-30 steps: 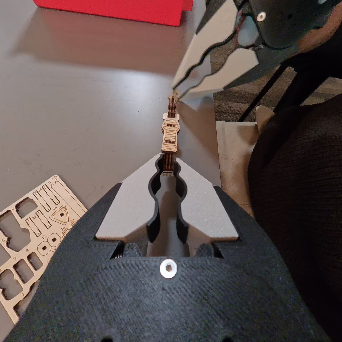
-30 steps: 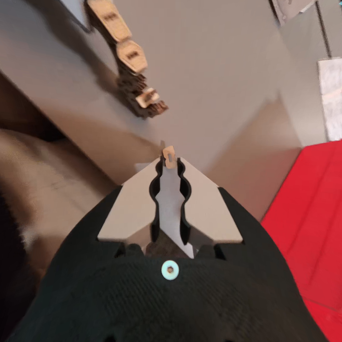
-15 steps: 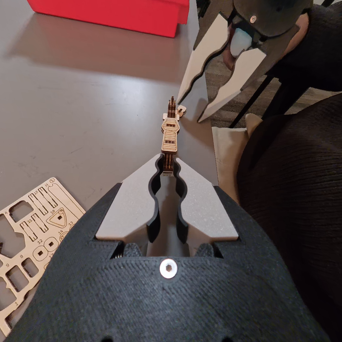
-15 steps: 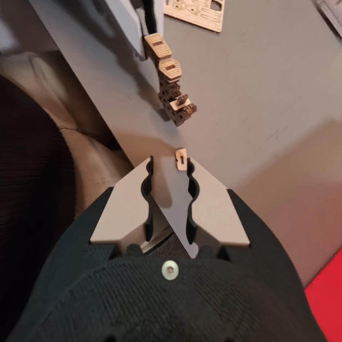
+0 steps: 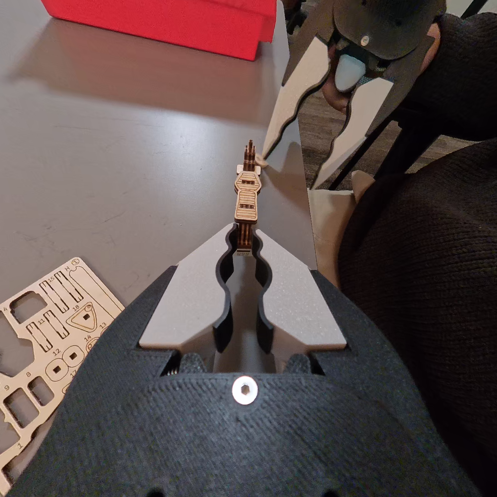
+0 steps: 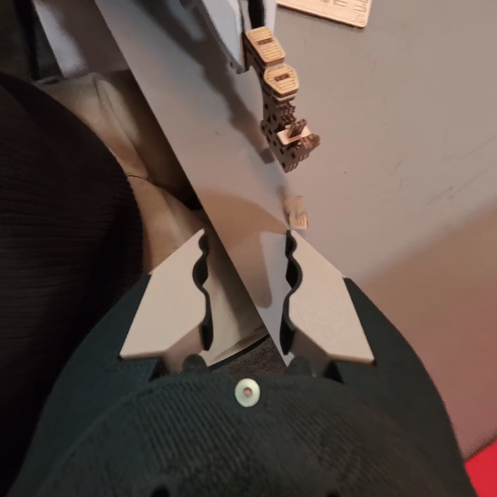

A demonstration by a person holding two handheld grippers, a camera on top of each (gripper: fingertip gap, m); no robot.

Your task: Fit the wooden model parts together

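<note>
My left gripper [image 5: 245, 231] is shut on the rear end of a long, narrow wooden model [image 5: 247, 193] and holds it over the grey table [image 5: 107, 161], close to the table's right edge. The right wrist view shows the model [image 6: 279, 88] from the side, sticking out of the left gripper's fingers [image 6: 236, 53]. My right gripper [image 6: 246, 236] is open and empty. A small loose wooden piece [image 6: 297, 213], blurred, sits just beyond its right fingertip. In the left wrist view the piece [image 5: 260, 161] lies by the model's front tip, next to the open right gripper [image 5: 290, 172].
A red box [image 5: 161, 24] stands at the far side of the table. A laser-cut wooden parts sheet [image 5: 40, 336] lies at the near left, and it also shows in the right wrist view [image 6: 336, 10]. A person's dark clothing [image 5: 416, 269] is just past the table edge. Tip to tip, the grippers are about 10 cm apart.
My right gripper has opened wide and let go of the small wooden piece, which now sits apart from it near the model's tip. My left gripper still holds the model in place.
</note>
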